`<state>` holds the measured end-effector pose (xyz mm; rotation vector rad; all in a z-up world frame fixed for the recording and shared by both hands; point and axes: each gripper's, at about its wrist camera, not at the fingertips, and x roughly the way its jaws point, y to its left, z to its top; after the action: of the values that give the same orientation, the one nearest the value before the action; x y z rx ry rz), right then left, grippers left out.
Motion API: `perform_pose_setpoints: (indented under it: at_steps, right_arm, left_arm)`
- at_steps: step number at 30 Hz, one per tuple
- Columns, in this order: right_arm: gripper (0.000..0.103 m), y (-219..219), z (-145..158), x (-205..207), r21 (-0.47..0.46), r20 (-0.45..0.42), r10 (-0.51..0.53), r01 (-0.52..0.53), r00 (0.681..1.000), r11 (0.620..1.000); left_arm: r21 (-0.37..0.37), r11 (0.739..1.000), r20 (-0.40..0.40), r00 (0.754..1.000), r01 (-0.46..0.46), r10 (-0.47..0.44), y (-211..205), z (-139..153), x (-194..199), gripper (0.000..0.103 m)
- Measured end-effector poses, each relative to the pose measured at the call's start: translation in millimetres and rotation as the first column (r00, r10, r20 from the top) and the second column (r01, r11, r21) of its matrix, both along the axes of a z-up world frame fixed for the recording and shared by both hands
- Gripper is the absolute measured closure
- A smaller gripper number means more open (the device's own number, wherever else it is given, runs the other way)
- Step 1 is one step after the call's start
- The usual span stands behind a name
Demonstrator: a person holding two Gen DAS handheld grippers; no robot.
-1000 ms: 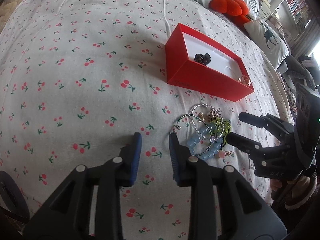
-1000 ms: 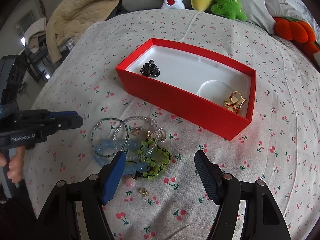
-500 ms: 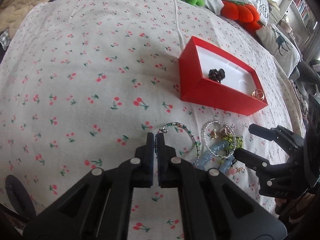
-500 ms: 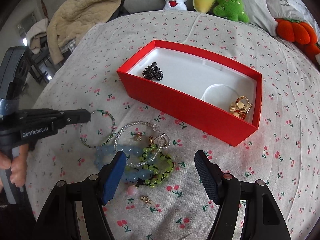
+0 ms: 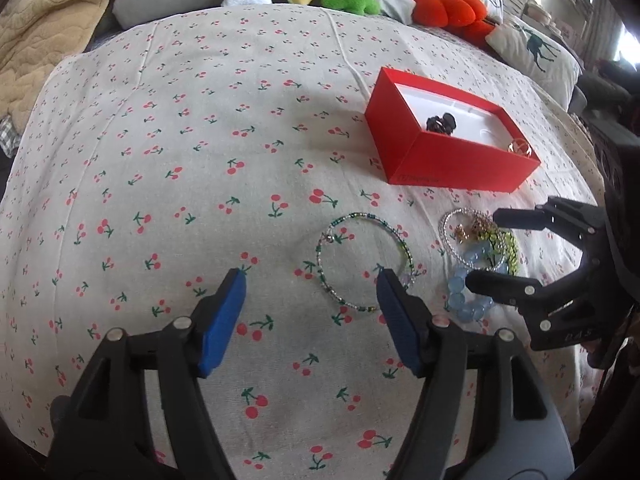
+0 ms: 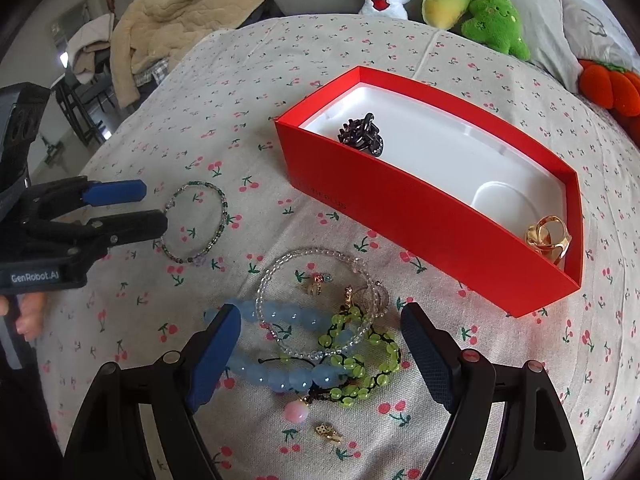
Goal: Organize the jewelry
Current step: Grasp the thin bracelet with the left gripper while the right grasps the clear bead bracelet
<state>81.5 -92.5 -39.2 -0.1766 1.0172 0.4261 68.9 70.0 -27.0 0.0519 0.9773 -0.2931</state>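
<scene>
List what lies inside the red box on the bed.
Inside the red box, on its white lining, lie a dark hair clip at one end and a gold ring at the other. The near wall hides part of the floor.

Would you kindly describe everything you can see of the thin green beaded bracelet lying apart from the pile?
The green beaded bracelet is a thin ring of tiny dark green and clear beads with a small pale charm. It lies flat on the cherry-print sheet, apart from the other bracelets, just ahead of the open left gripper, untouched.
</scene>
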Motion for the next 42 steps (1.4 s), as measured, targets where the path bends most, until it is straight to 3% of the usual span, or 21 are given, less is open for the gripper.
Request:
perform_pose_setpoints:
  at_steps: [8,17,21,25,28,32,36,40,42]
  right_arm:
    - [0.019,8,-5,6,-0.011,0.006,-0.019,0.019,1.000,1.000]
    - [0.036,6,-2,5,-0.009,0.006,-0.006,0.006,1.000,1.000]
    - [0.041,2,0,5,0.003,0.000,-0.009,0.009,1.000,1.000]
    - [0.037,0,0,5,0.016,-0.005,-0.011,0.011,1.000,1.000]
    - [0.022,-2,0,6,0.014,0.007,-0.030,0.030,1.000,0.999]
    - [0.021,-1,-1,9,0.016,-0.001,-0.034,0.034,0.999,0.999]
    - [0.022,2,-3,10,0.008,-0.004,-0.027,0.027,1.000,1.000]
    - [0.039,4,-1,9,0.025,-0.007,-0.016,0.016,1.000,1.000]
    - [0.042,3,0,9,0.032,-0.008,-0.012,0.012,1.000,0.999]
  left_arm:
    - [0.119,0.987,0.025,0.994,0.106,-0.110,-23,-10,-6,0.029]
    - [0.090,0.984,0.016,0.987,0.156,-0.158,-29,-5,-7,0.029]
    - [0.133,0.977,0.013,0.986,0.165,-0.168,-37,-11,-3,0.029]
    - [0.132,0.980,0.019,0.988,0.152,-0.156,-41,-12,3,0.028]
    - [0.129,0.981,0.021,0.989,0.146,-0.150,-42,-13,5,0.029]
    - [0.124,0.982,0.023,0.989,0.144,-0.148,-42,-12,5,0.042]
    - [0.118,0.984,0.023,0.990,0.137,-0.141,-40,-11,5,0.045]
    - [0.105,0.986,0.025,0.991,0.128,-0.131,-37,-7,5,0.047]
    - [0.099,0.988,0.027,0.992,0.122,-0.125,-35,-5,5,0.060]
